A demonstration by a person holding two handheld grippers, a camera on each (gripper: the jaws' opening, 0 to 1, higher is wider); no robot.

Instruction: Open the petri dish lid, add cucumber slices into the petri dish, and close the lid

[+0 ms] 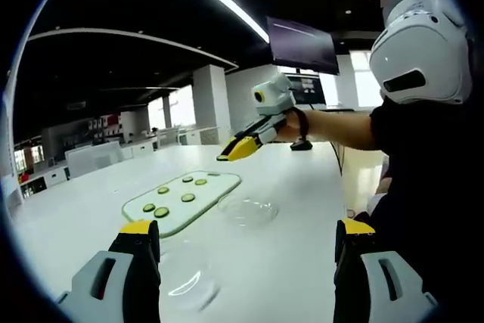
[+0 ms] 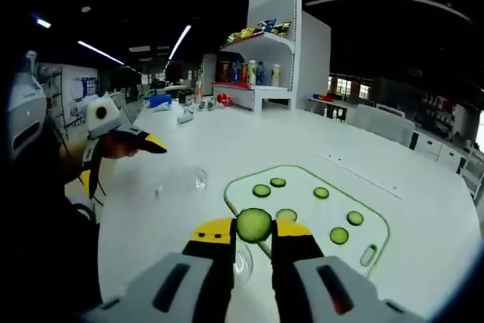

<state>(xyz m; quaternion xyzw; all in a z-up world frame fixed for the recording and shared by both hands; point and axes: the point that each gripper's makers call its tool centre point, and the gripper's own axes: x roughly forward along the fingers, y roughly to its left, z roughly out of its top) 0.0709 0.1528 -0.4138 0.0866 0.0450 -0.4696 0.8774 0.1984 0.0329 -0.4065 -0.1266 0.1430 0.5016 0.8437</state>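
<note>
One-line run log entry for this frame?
right gripper: shut on cucumber slice | left gripper: open, empty | dish: uncovered, empty | lid: on table | board: slices left

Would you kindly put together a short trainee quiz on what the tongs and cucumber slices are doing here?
1. True or false: the right tongs are shut on a round green cucumber slice.
2. Where do the other cucumber slices lie? A) on the pale green translucent cutting board; B) inside a metal bowl; C) on a red plate.
3. Fill in the blank: the left tongs hold nothing, and their jaws stand ____.

Key: 1 true; 2 A; 3 open.
</note>
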